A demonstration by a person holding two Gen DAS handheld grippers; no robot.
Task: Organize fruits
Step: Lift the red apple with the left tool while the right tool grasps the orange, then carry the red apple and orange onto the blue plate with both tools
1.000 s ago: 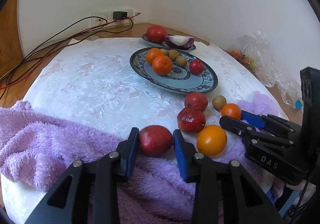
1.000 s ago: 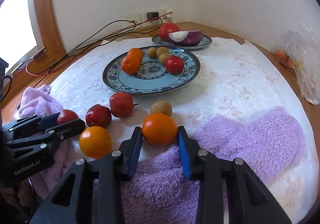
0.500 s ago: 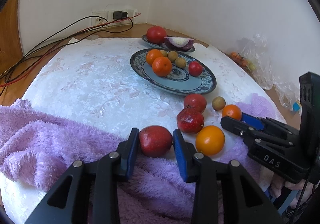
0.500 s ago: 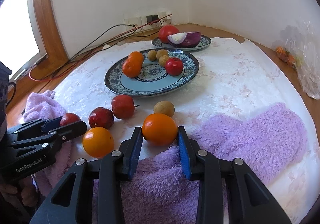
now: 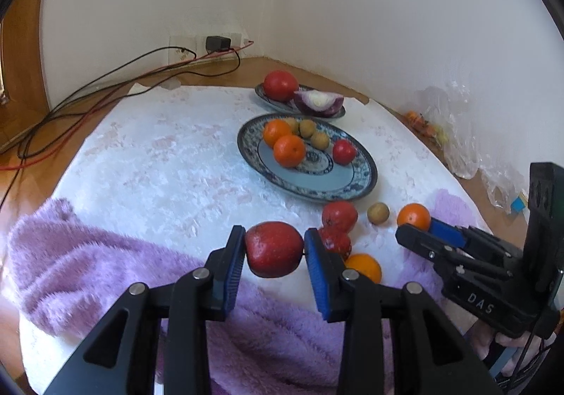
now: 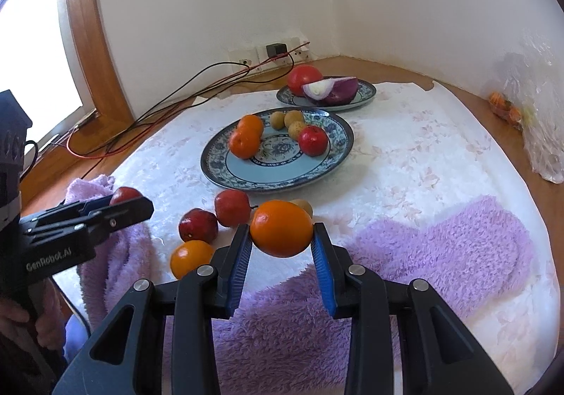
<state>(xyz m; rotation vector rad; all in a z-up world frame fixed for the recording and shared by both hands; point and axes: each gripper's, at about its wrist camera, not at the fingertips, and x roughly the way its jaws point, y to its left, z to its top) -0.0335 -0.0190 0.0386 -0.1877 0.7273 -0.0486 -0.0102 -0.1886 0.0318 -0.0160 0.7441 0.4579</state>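
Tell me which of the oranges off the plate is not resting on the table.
The orange clamped in the right tool: it is lifted clear of the cloth, while the other loose orange sits on the tablecloth beside the purple towel.

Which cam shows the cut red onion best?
Right wrist: the halved red onion faces the camera on its small plate, cut layers visible, nothing blocking it. Left wrist shows the onion smaller, at a slant, beside the tomato.

You hold a dark red apple (image 5: 274, 249) between blue pads (image 5: 235, 271) on black fingers, and a bright orange (image 6: 281, 228) likewise. Beneath lies a fuzzy lilac towel (image 6: 440, 254) on a white cloth with pale pink flowers (image 5: 169, 162). Farther off sits a blue-and-white patterned plate (image 6: 338, 148).
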